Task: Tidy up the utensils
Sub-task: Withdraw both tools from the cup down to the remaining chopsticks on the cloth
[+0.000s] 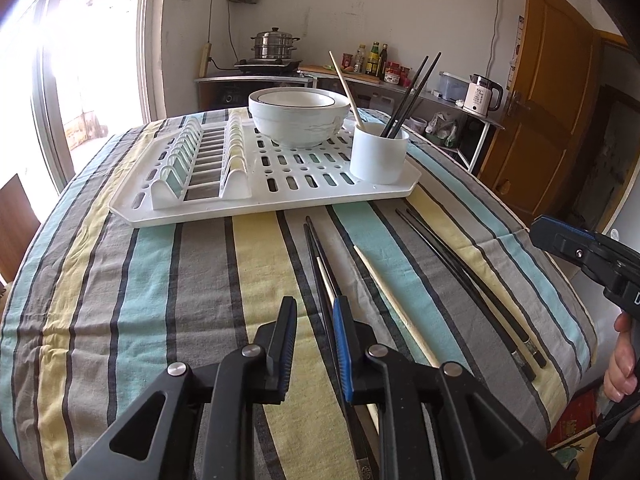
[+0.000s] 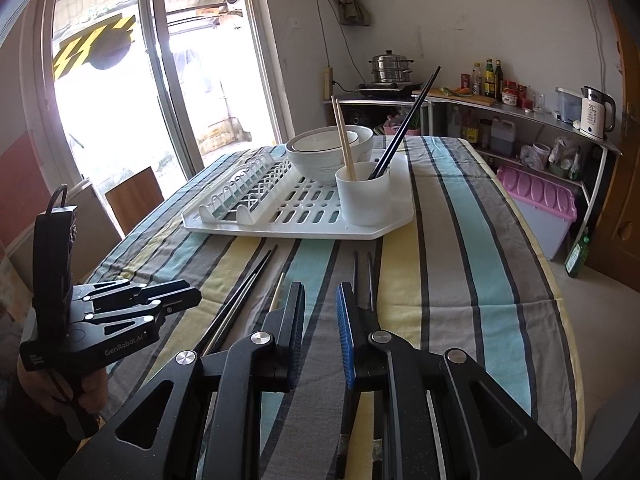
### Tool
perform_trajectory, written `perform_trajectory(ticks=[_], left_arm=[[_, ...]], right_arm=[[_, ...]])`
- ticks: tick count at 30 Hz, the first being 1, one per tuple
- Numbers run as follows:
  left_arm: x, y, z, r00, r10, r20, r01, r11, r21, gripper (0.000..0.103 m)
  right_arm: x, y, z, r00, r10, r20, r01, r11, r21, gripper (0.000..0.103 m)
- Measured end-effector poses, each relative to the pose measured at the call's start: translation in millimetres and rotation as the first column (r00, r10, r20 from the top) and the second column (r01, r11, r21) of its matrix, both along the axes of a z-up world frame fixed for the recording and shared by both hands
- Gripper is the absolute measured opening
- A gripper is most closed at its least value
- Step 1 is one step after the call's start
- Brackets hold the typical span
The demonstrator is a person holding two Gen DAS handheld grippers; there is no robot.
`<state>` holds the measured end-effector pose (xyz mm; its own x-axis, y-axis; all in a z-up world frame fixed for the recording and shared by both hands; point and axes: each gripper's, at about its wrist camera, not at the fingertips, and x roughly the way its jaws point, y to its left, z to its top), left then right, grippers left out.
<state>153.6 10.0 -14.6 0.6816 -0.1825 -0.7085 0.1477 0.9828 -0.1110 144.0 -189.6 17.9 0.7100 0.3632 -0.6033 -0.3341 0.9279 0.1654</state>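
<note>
Striped cloth (image 1: 160, 280) in grey, yellow and teal over the whole counter. At 12 o'clock, white slotted plastic rack (image 1: 280, 184) with ribbed plate slots at left. On the rack, two nested white bowls (image 1: 298, 120), glossy and round. At the rack's 3 o'clock corner, smooth white cup (image 1: 378, 156) with black and pale chopsticks leaning upright inside. On the cloth ahead, black chopsticks (image 1: 320, 264) running under the left hand-held gripper (image 1: 314, 344), at its right finger; jaws spread, gripping nothing. Pale wooden chopstick (image 1: 396, 300) just at 1 o'clock. Black pair (image 1: 468, 280) farther at 2 o'clock. Right hand-held gripper (image 2: 320, 332) spread too, black pair (image 2: 362, 280) just ahead by its right finger.
</note>
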Motion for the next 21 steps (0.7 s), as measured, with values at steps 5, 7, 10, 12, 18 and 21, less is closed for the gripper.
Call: perform_trajectory(ticks=[5,7,10,12,18,21], left_arm=[[13,1,-10,0.999,-0.010,-0.039,0.009,1.000,-0.002,0.020],[17,0,-14,0.998,-0.015,-0.053,0.015,1.000,-0.006,0.021],[21,-2,-18,0.998,-0.021,-0.067,0.021,1.000,-0.002,0.021],[24,-5,-21,0.996,-0.025,-0.080,0.027,1.000,0.015,0.022],[27,-11,-27,0.995,-0.037,-0.093,0.043,0.997,0.067,0.029],[28,-10,-28,0.995,-0.028,-0.093,0.037,0.995,0.094,0.030]], right_arm=[[11,10,-10,0.999,0.020,-0.038,-0.020,1.000,-0.004,0.017],[14,15,-14,0.998,0.031,-0.053,-0.031,0.999,-0.007,0.017],[19,22,-21,0.996,0.047,-0.073,-0.048,0.999,-0.009,0.017],[20,26,-25,0.995,0.053,-0.082,-0.054,0.999,-0.008,0.017],[23,29,-28,0.994,0.057,-0.094,-0.058,0.998,-0.005,0.017],[25,33,-28,0.993,0.062,-0.099,-0.062,0.998,-0.004,0.017]])
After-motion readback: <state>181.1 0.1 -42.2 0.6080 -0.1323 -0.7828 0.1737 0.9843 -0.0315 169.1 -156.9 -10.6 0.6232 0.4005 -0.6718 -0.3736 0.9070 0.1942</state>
